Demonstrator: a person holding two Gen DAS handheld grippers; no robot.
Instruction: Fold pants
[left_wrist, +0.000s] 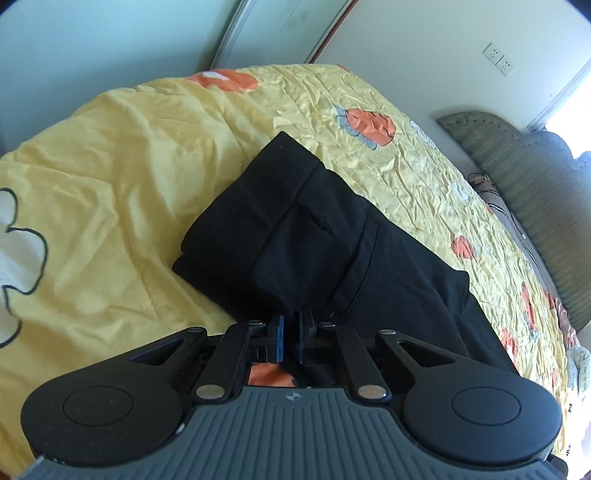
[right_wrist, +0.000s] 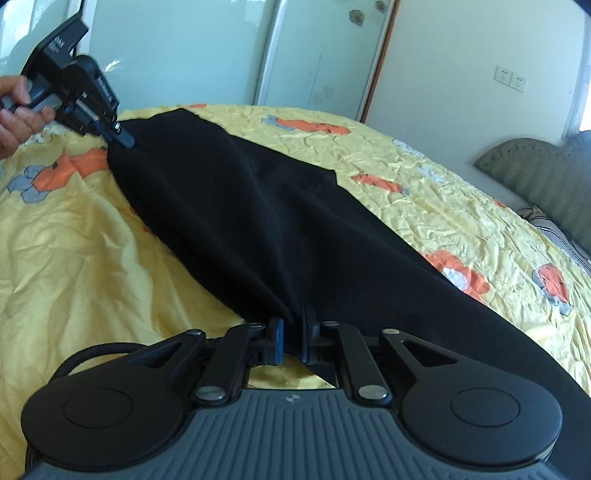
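Note:
Black pants (left_wrist: 314, 240) lie lengthwise on a yellow flowered bedspread (left_wrist: 110, 184), waistband and pocket at the far end in the left wrist view. My left gripper (left_wrist: 291, 325) is shut on a bunch of the black cloth at the near edge. In the right wrist view the pants (right_wrist: 240, 206) stretch as a long dark band from the upper left to the lower right. My right gripper (right_wrist: 293, 325) is shut on their near edge, with cloth pinched between the blue pads. The left gripper (right_wrist: 123, 139) shows at the far left end of the pants, held by a person's hand (right_wrist: 11, 122).
The bedspread (right_wrist: 74, 258) is wrinkled and spreads wide on both sides of the pants. A green padded headboard (left_wrist: 517, 177) stands at the right. Glass sliding doors (right_wrist: 177, 48) and a white wall with sockets (right_wrist: 511, 79) rise behind the bed.

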